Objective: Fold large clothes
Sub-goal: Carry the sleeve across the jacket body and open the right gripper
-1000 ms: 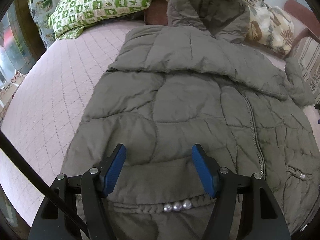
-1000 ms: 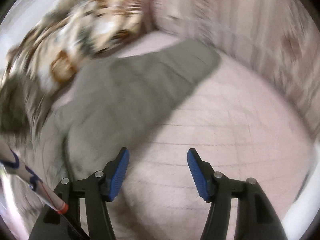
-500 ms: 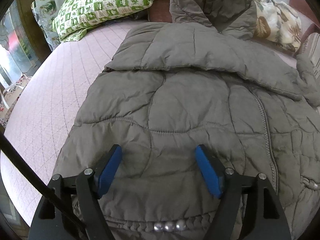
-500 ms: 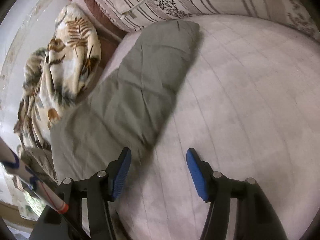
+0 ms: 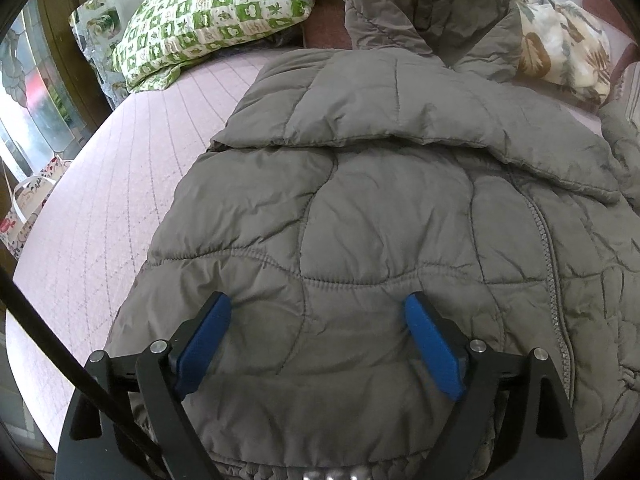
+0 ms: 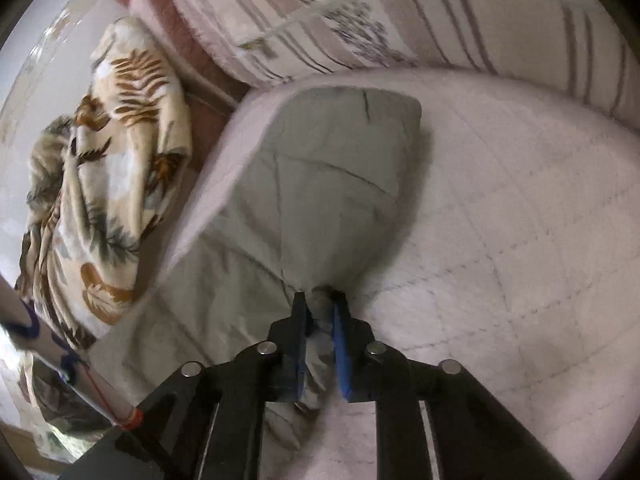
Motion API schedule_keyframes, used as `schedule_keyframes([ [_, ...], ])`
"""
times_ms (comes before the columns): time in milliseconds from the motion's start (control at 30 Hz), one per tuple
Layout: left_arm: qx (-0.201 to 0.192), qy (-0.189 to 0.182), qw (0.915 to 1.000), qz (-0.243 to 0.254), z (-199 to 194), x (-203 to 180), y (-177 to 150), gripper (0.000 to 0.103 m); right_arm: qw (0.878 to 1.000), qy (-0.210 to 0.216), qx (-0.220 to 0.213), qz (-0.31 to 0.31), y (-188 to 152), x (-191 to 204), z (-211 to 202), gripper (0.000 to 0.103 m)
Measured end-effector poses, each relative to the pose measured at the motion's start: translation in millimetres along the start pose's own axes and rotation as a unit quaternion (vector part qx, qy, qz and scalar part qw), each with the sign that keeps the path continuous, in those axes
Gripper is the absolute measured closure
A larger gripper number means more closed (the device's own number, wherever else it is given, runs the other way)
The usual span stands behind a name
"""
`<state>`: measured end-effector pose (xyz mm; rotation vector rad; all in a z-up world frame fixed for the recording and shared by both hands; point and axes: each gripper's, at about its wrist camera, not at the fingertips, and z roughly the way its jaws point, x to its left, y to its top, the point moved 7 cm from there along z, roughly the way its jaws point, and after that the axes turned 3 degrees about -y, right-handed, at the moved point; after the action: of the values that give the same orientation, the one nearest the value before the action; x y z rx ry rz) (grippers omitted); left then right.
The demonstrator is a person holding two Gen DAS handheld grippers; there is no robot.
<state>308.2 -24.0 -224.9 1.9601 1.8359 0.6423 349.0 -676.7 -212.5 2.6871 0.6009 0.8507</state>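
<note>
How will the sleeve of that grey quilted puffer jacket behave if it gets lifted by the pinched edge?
The grey quilted puffer jacket sleeve will probably flop and drape: its fabric bunches where the right tongs pinch it. It looks puffy, so likely light. The smooth shell may slip from a shallow pinch.

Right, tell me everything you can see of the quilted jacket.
The quilted jacket is olive-grey, puffy and creased, with stitched panels, a zip down its front and a hood bunched against the pillows. It lies spread on the pink bedspread, one sleeve folded across its chest. The left tongs stand open over its lower part, the jaws just having widened. The right tongs have just closed on the other sleeve, pinching its fabric; that sleeve lies stretched out on the bed.
</note>
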Motion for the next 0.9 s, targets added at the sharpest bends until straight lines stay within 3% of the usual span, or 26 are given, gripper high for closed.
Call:
schedule_keyframes([
  [167, 0.006, -0.013, 0.9998, -0.011, -5, 4, 0, 0.014, 0.997, 0.003, -0.035, -0.061, 2, 47, -54, 0.095],
  [267, 0.011, -0.036, 0.999, -0.023, -15, 8, 0, 0.014, 0.993, 0.026, -0.051, -0.099, -8, 85, -91, 0.095],
  [367, 0.0, -0.053, 0.9976, -0.044, -29, 18, 6, 0.014, 0.987, 0.069, -0.051, -0.138, -32, 132, -126, 0.095],
  [500, -0.031, -0.048, 0.9961, -0.066, -49, 41, 18, 0.014, 0.97, 0.107, -0.039, -0.213, -82, 193, -153, 0.096],
  [667, -0.048, -0.042, 0.992, -0.109, -63, 78, 30, 0.014, 0.942, 0.121, 0.0, -0.312, -173, 253, -146, 0.096],
  [900, -0.056, -0.033, 0.9872, -0.145, -66, 115, 41, 0.014, 0.92, 0.12, 0.077, -0.365, -282, 285, -86, 0.096],
])
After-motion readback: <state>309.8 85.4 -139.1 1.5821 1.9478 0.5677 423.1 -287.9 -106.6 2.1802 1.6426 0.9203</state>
